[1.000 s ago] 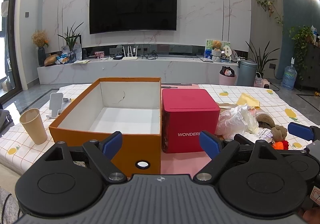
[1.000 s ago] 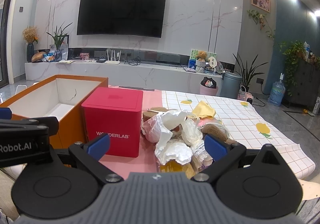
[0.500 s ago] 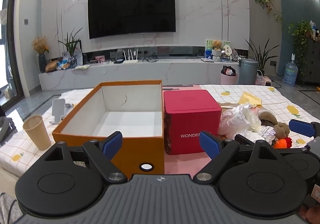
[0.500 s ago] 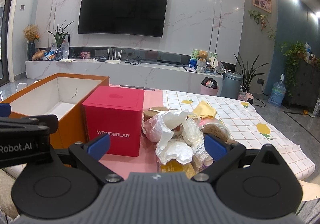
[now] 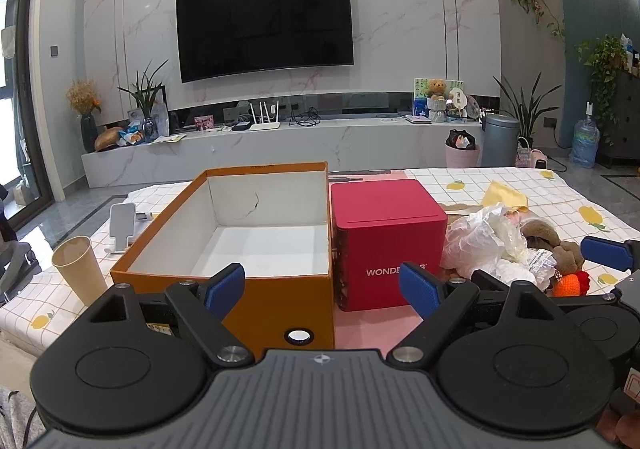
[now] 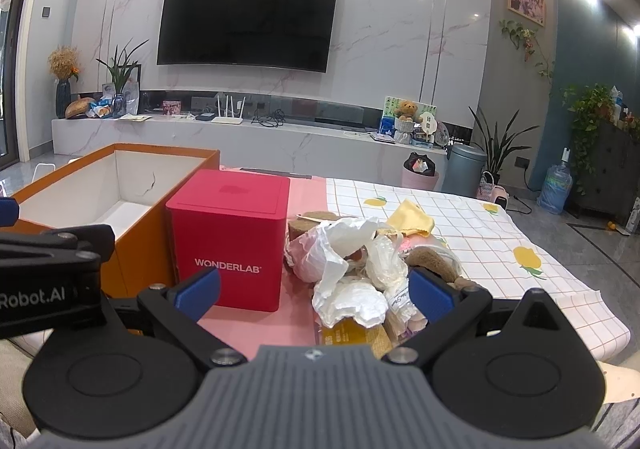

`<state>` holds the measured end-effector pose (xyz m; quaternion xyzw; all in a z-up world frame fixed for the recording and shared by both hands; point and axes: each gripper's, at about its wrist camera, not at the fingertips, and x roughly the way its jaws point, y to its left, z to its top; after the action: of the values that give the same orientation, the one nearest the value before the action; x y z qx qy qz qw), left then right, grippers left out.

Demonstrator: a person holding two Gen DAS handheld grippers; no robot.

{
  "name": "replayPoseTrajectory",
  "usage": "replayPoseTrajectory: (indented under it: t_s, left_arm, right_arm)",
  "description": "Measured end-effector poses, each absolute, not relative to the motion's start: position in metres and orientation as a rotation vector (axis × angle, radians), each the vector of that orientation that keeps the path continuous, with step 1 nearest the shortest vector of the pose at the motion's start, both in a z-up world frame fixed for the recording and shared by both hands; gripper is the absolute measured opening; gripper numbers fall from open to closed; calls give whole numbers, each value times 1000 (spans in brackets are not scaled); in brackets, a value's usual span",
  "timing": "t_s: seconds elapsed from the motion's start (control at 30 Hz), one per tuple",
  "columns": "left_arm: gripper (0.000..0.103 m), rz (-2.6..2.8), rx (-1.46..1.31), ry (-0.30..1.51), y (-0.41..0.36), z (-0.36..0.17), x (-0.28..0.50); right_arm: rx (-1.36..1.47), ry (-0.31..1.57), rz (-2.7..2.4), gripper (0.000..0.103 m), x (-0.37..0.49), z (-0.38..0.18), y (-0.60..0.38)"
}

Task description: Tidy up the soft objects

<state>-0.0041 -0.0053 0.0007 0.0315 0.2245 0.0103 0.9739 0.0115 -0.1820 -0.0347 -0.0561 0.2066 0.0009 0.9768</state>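
An open orange box (image 5: pixel 280 285) with a white inside stands on the table, also in the right wrist view (image 6: pixel 136 245). A red WONDERLAB box (image 5: pixel 388 233) (image 6: pixel 232 233) stands right of it. Right of that lies a pile of soft things: crumpled white plastic bags (image 6: pixel 344 265) (image 5: pixel 480 237), a brown plush toy (image 5: pixel 544 233), an orange knitted piece (image 5: pixel 568 283) and a yellow cloth (image 6: pixel 412 223). My left gripper (image 5: pixel 322 287) is open and empty in front of the two boxes. My right gripper (image 6: pixel 316 291) is open and empty just before the pile.
A paper cup (image 5: pixel 78 269) and a white phone stand (image 5: pixel 122 225) sit left of the orange box. The table has a checked cloth (image 6: pixel 500 249) with a pink mat (image 6: pixel 304 193). A TV wall and low marble shelf lie behind.
Both grippers have risen slightly, so the boxes and pile sit a bit lower in view. Both stay open and empty.
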Motion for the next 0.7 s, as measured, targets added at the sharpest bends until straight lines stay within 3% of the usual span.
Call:
replayPoseTrajectory:
  t_s: [0.7]
  left_arm:
    - [101, 29, 57, 432, -6, 3, -6]
  right_arm:
    - [-121, 404, 6, 98, 11, -32, -182]
